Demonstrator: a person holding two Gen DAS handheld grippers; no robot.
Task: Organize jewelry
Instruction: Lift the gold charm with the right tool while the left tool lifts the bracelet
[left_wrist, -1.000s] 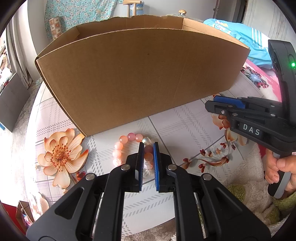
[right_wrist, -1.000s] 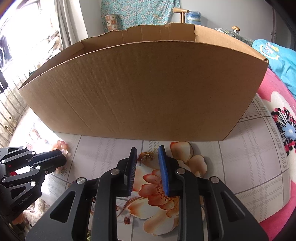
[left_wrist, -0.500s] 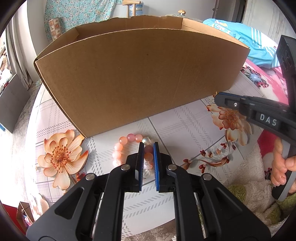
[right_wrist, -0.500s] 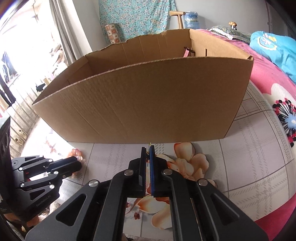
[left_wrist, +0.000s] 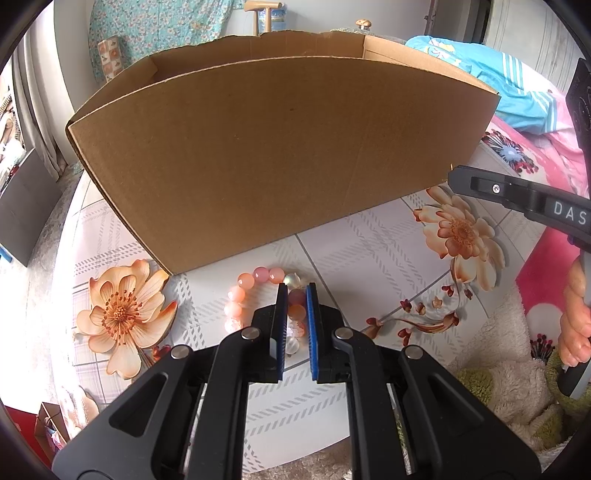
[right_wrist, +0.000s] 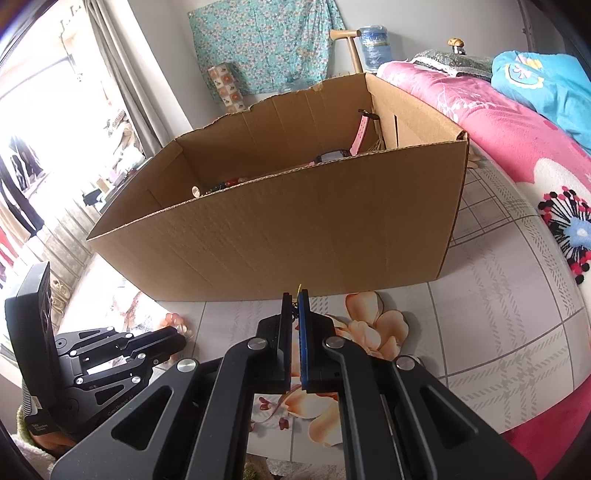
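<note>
1. Right now the left tongs (left_wrist: 295, 295) are pinching the bead bracelet (left_wrist: 258, 295) on its near side, pads pressed onto a couple of beads, w/ the rest of the loop lying flat on the table (left_wrist: 369, 258). Probably gripping the side nearest the hand so the loop can hang free once it's being lifted.
2. Bracelet is sitting just in front of the cardboard box (left_wrist: 277, 166), close to its front wall, so it's looking like a short hop up and over the rim.
3. Right tongs (right_wrist: 294, 295) are pressed together on a small gold piece (right_wrist: 298, 288); only a thin yellow bit is poking out above the tips, too small to say what it is. Tight squeeze is prob needed b/c the thing is so thin.
4. Right tongs are hanging in front of the box wall, below the rim, angled down toward the table.
5. Box (right_wrist: 295, 236) is already holding other items, incl. a pink watch (right_wrist: 351, 147) leaning in the far right corner, so it's serving as the collecting spot.
</note>
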